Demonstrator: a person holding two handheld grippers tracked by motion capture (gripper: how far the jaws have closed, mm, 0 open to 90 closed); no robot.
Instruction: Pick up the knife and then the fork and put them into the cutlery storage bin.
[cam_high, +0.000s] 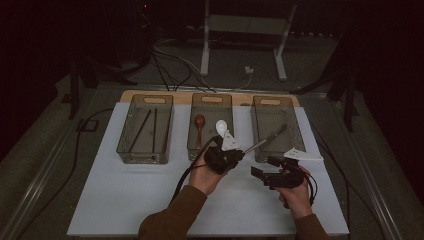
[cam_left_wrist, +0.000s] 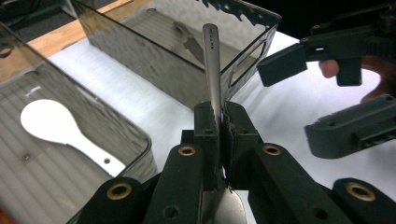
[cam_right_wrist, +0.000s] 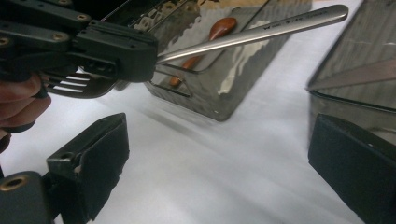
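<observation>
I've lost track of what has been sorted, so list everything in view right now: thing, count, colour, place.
Fork: one, silver metal, clamped near the tines by the left gripper, handle pointing toward the right bin.
Bins: three, smoky clear plastic, in a row at the far edge of the mat; left bin, middle bin, right bin.
Chopsticks: a few dark sticks, in the left bin.
Wooden spoon: one, brown, in the middle bin.
White spoon: one, in the middle bin.
Metal utensil: one, grey, in the right bin; type unclear.
Mat: one, white, on the table.
Left gripper: black, shut on the fork.
Right gripper: black, open, empty.
</observation>
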